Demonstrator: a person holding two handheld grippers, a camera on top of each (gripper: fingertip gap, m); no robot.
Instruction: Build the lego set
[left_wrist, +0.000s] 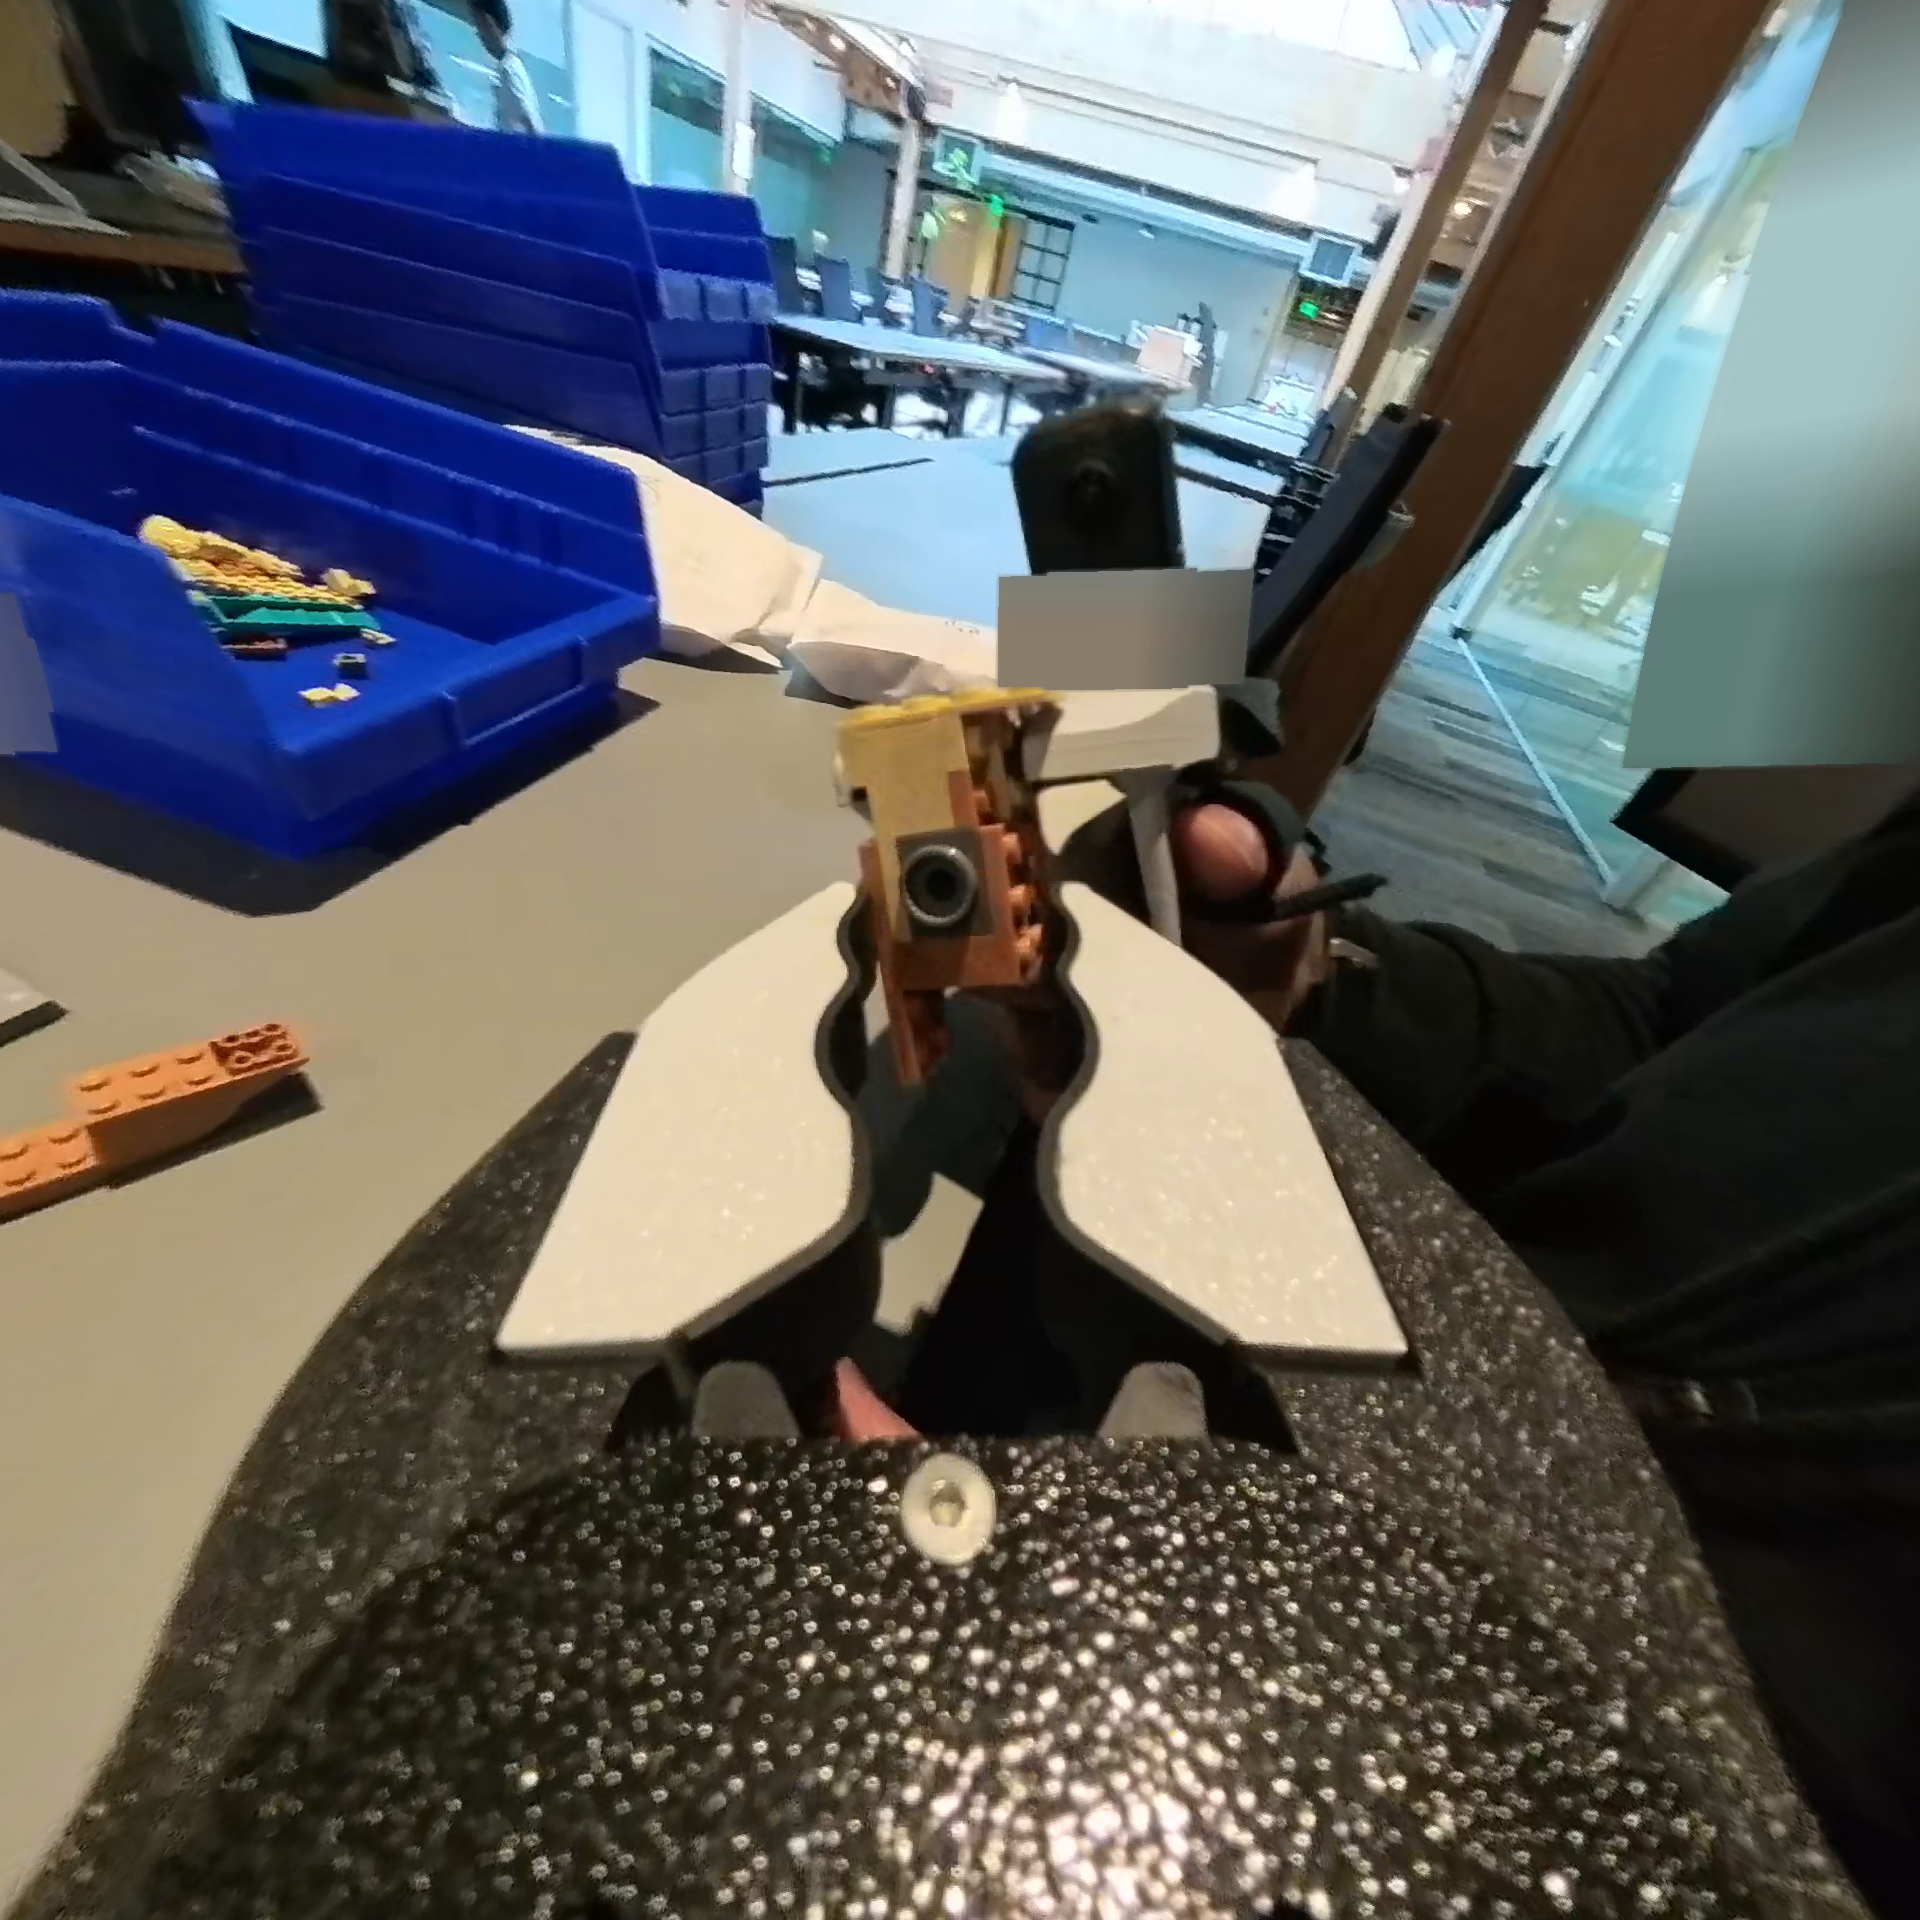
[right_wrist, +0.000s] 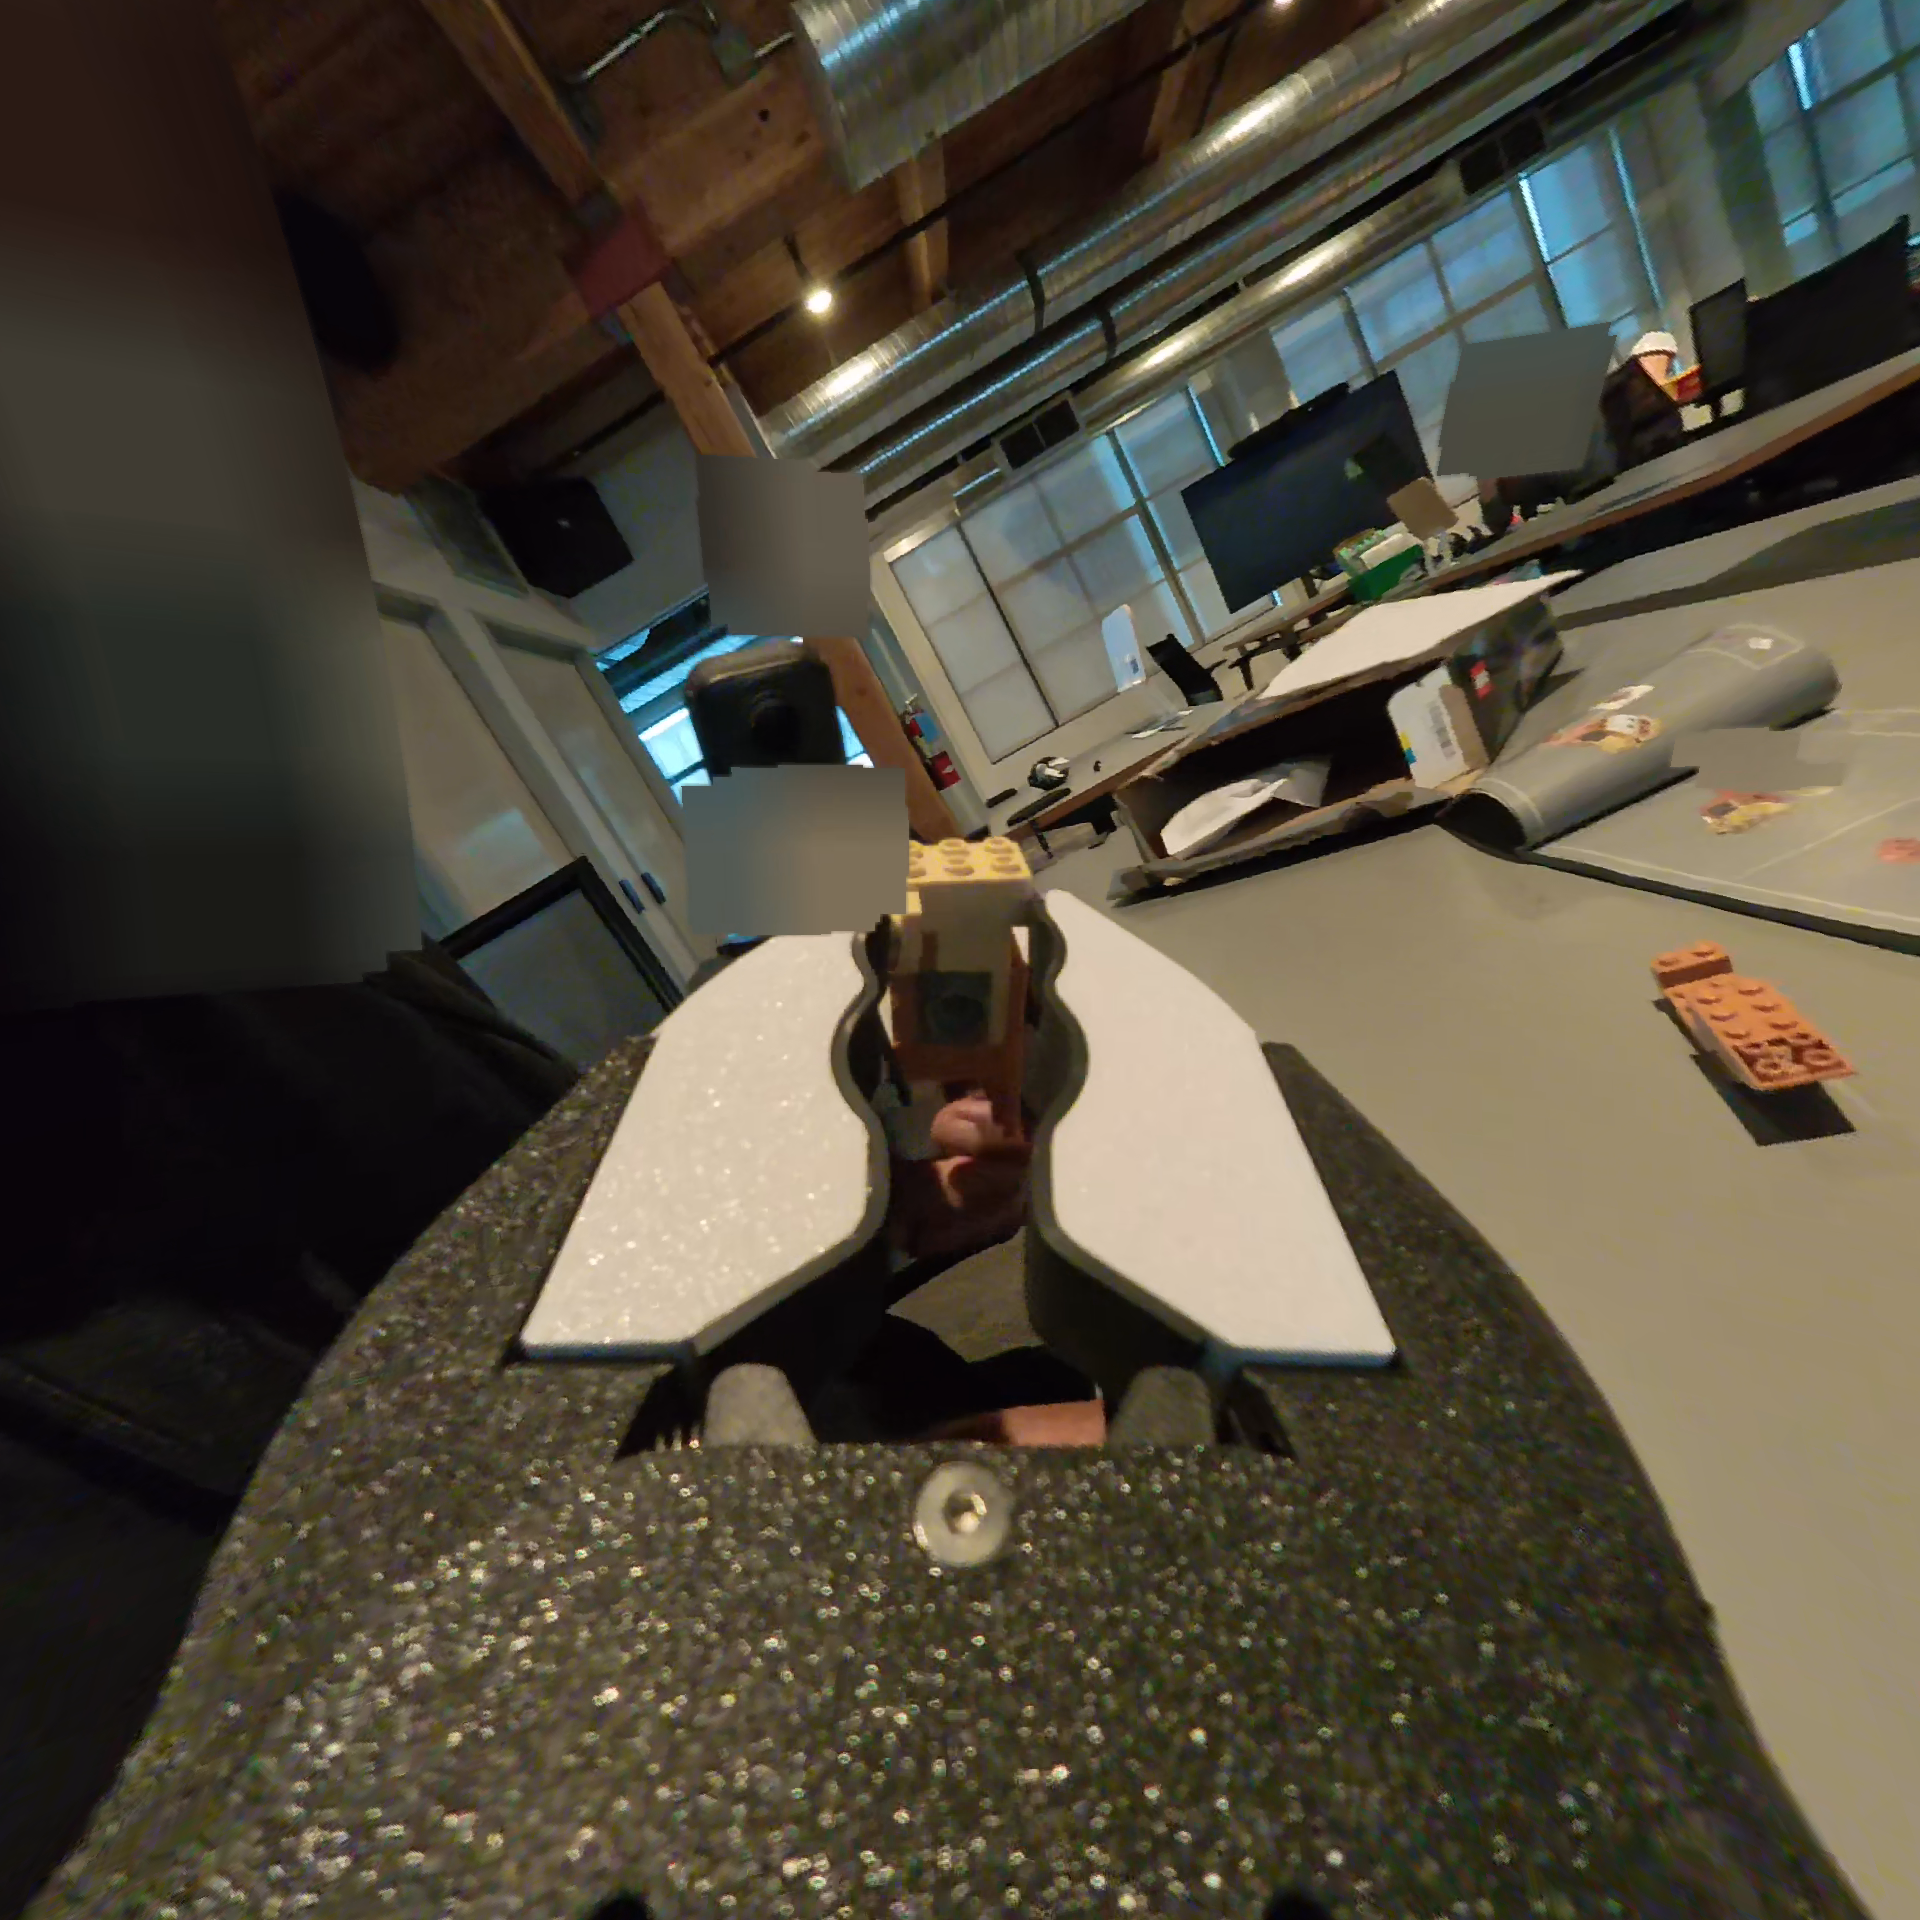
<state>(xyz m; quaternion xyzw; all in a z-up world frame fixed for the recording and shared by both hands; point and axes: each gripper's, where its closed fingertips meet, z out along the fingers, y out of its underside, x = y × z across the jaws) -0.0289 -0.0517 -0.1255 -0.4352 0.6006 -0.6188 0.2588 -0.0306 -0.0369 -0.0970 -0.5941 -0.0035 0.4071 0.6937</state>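
left gripper (left_wrist: 951, 935) raised off the grey table (left_wrist: 520, 852), aimed level toward the person's dark sleeve (left_wrist: 1621, 1039). right gripper (right_wrist: 951, 966) raised too, tilted up, facing the left one head-on. opposite gripper's white finger (left_wrist: 1132, 727) seen in left wrist view, touching the top right of the build; bare fingertip (left_wrist: 1221, 852) of the holding hand just behind it.

counted: 1 small lego assembly (left_wrist: 935, 821) held up between the two grippers, tan on top, orange-brown below, w/ a dark grey round-hole piece on its face. 1 loose orange-brown brick cluster (left_wrist: 135, 1112) lying on table, left of the left gripper; same cluster (right_wrist: 1745, 1023) right of the right gripper. several stacked blue bins (left_wrist: 343, 582), nearest w/ a pile of tan & teal pieces (left_wrist: 270, 592). 1 torn cardboard box (right_wrist: 1351, 727) & 1 open instruction booklet (right_wrist: 1714, 748) far side of table. white paper bags (left_wrist: 748, 592) behind the bin.

jaws, left: narrow gap, both fingers pressed on the assembly's lower orange part, gripping it. jaws, right: same narrow gap, closed around the same assembly (right_wrist: 961, 956), tan studded top sticking up past the tips. assembly clear of the table, clamped from both sides.
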